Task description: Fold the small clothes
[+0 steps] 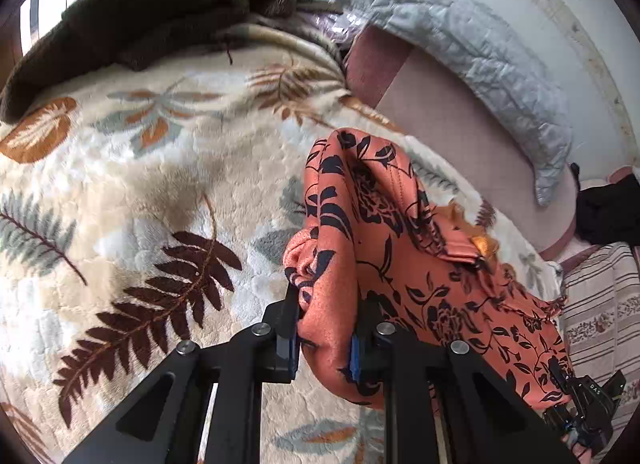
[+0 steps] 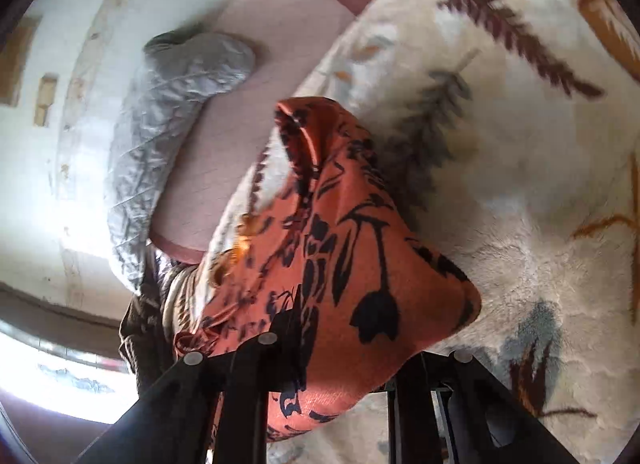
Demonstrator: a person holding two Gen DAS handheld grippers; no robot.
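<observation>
An orange garment with a black flower print (image 1: 400,248) hangs bunched above a cream leaf-patterned blanket (image 1: 140,183). My left gripper (image 1: 326,340) is shut on one edge of it, with cloth pinched between the blue pads. The other gripper (image 1: 588,408) shows at the lower right of the left wrist view, at the garment's far end. In the right wrist view the same garment (image 2: 340,264) drapes over my right gripper (image 2: 340,368), which is shut on it; the right finger is hidden by cloth.
A dark brown fleece (image 1: 152,11) lies at the blanket's far edge. A grey quilted pillow (image 1: 480,47) and a pink sheet (image 1: 460,131) lie by the white wall. A striped cushion (image 1: 600,304) is at the right. The pillow also shows in the right wrist view (image 2: 168,135).
</observation>
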